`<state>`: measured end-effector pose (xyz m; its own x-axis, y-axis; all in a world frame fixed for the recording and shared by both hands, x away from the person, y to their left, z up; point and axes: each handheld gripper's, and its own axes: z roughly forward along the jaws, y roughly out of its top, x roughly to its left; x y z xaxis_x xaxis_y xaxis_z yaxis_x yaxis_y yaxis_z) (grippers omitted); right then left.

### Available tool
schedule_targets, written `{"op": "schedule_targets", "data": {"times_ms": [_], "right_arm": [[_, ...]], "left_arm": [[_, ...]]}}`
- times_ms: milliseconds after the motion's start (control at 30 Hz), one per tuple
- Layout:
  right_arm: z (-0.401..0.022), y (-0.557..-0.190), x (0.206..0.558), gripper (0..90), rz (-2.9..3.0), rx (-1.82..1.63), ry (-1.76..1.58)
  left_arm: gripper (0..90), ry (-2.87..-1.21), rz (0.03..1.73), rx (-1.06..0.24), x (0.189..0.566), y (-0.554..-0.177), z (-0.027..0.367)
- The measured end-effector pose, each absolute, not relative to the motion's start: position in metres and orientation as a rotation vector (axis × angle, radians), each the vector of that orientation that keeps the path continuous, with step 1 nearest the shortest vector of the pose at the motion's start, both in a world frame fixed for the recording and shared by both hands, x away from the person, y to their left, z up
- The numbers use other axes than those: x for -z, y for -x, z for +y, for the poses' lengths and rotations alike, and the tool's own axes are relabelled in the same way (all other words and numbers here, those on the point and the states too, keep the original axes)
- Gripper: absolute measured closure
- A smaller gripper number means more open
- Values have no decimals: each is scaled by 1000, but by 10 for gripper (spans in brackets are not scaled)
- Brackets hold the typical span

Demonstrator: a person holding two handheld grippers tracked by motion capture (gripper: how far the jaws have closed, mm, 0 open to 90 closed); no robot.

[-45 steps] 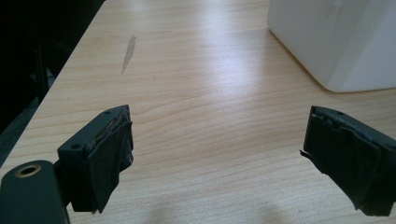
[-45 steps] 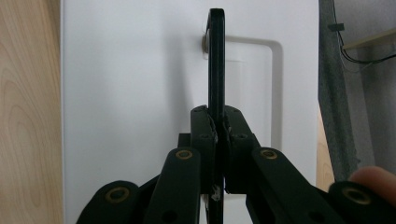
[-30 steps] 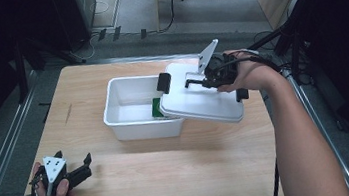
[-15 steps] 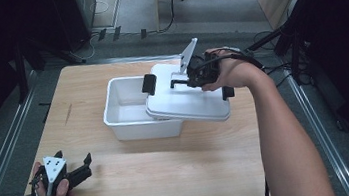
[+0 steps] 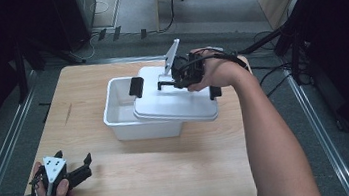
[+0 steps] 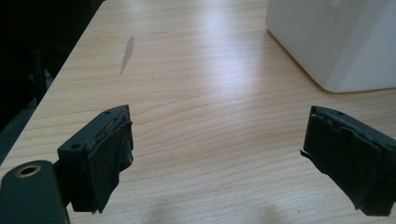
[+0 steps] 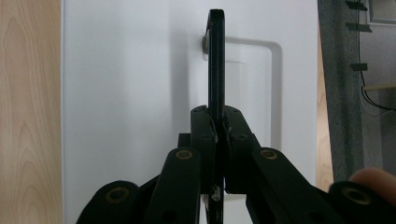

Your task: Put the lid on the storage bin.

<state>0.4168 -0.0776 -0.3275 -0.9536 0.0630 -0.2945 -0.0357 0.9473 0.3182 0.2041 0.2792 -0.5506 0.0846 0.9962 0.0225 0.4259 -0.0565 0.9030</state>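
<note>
The right tool (image 5: 169, 82) is gripping the black handle (image 7: 215, 60) of the white lid (image 5: 175, 100), its jaws clenched on that thin upright bar. The lid is sitting askew over the white storage box (image 5: 125, 115), overhanging the box's right rim and leaving its left part uncovered, so the box is lying leftward of the lid. The left tool (image 5: 78, 171) is resting released on the counter (image 5: 171, 169), well apart from the box.
</note>
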Motion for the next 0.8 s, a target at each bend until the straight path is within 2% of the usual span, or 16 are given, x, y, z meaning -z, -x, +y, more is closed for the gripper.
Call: {"op": "schedule_targets", "data": {"times_ms": [800], "right_arm": [[-16,-423,331,857,2814,-457,59]], "left_arm": [[90,-1594,1436,-926,551,-204,280]]}}
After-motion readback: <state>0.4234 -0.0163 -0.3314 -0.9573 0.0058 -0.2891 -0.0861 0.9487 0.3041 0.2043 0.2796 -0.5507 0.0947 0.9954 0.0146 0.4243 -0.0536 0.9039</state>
